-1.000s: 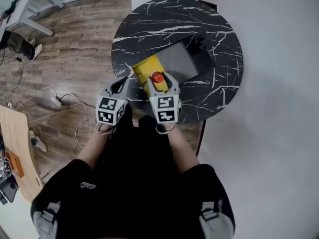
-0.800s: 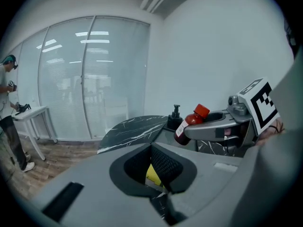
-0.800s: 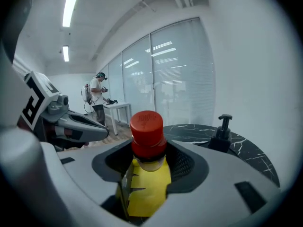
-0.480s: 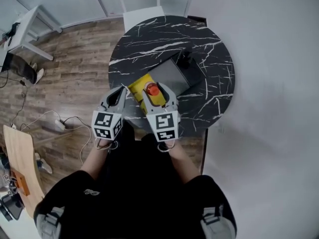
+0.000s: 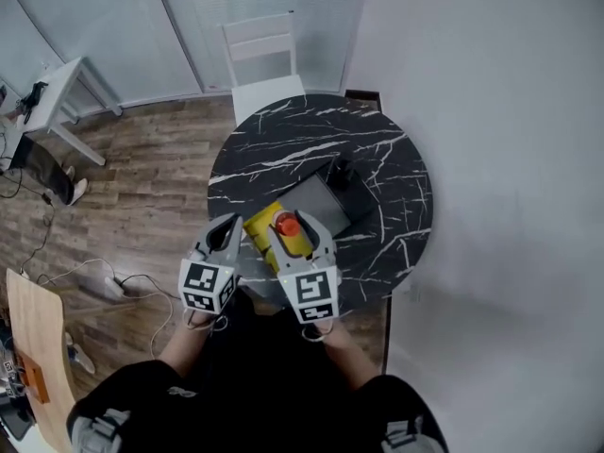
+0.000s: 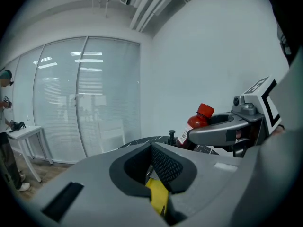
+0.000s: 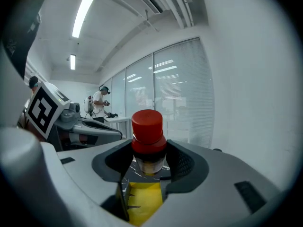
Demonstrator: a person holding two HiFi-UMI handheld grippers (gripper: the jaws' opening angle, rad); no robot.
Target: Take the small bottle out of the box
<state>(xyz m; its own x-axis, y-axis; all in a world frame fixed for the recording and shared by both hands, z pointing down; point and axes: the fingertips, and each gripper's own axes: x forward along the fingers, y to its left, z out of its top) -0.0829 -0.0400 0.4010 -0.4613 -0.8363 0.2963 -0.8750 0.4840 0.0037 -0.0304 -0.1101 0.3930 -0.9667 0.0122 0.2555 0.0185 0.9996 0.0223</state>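
Observation:
A small dark bottle with a red cap [image 5: 288,223] hangs over the yellow flap [image 5: 261,226] of the grey box [image 5: 321,201] on the round black marble table [image 5: 283,149]. My right gripper [image 5: 294,232] is shut on the bottle's neck, just under the cap [image 7: 147,126]. The left gripper view shows the bottle [image 6: 198,119] upright and clear of the box. My left gripper [image 5: 226,239] hovers just left of the flap. Its jaws stand together with nothing clamped, and yellow shows through the slit between them [image 6: 156,195].
A black pump-top object [image 5: 340,170] stands at the box's far corner. Beyond the table there is a white chair [image 5: 264,59]. A white desk [image 5: 57,92] stands at the left, with cables [image 5: 104,286] on the wood floor. A person [image 7: 99,103] stands far off.
The head view has pulled back, so the table looks smaller and more of the room shows. Both grippers keep their places by the box, and the bottle stays held over the yellow flap.

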